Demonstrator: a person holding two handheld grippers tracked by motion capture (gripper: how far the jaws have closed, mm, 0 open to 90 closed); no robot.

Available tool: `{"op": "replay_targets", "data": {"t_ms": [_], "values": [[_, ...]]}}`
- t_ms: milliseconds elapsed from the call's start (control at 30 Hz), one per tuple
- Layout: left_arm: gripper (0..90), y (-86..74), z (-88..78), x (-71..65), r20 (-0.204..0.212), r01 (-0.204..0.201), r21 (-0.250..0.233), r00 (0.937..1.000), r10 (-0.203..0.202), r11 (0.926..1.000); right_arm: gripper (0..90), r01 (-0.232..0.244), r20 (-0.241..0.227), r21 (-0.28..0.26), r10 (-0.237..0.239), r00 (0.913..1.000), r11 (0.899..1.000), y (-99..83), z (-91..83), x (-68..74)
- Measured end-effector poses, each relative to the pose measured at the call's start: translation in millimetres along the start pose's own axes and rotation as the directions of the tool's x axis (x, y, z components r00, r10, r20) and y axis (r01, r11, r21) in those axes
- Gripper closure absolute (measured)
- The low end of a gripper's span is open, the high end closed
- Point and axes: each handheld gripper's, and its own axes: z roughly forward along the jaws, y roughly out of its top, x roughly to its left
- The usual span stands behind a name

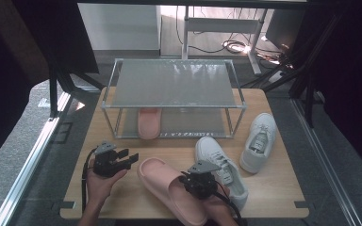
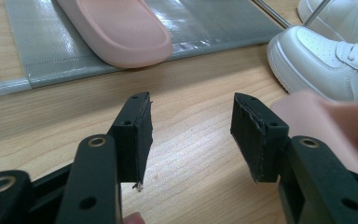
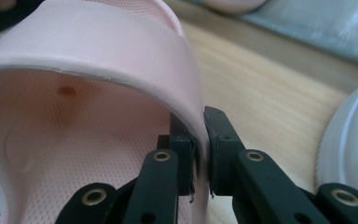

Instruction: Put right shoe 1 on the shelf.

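Right gripper view shows the right gripper (image 3: pixel 201 154) clamped on the soft pink foam slipper's (image 3: pixel 93 60) strap wall at frame centre, grasp made, lift due next; the left gripper (image 2: pixel 191 135) is open.

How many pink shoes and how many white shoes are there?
Pink slippers: 2, one on the table, one on the rack's lower shelf
White sneakers: 2, and
Total: 4 shoes
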Motion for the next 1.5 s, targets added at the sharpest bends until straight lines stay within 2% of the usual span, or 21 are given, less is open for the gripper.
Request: {"op": "replay_targets", "data": {"t_ms": [533, 800, 1200, 1500], "values": [[48.9, -1.1, 3.6, 0.2, 0.010, 0.001, 0.012, 1.0000, -0.001, 0.9999, 82.3, -0.049, 0.030, -0.080, 0.052, 0.9982, 0.996, 35.8, -12.8, -25.6], [48.9, -1.7, 5.6, -0.3, 0.011, 0.000, 0.019, 0.9999, -0.001, 0.9998, 82.2, -0.064, 0.038, -0.083, 0.067, 0.9970, 0.995, 47.2, -15.1, -37.0], [48.9, -2.2, 7.1, -0.3, 0.015, 0.005, 0.020, 0.9999, -0.006, 0.9998, 82.1, -0.096, 0.079, -0.088, 0.103, 0.9915, 0.991, 62.0, -11.3, -55.7], [48.9, -2.3, 7.8, -0.4, 0.018, -0.001, 0.022, 0.9998, 0.001, 0.9998, 82.1, -0.111, 0.123, -0.078, 0.120, 0.9852, 0.991, 77.6, 2.7, -65.7]]}}
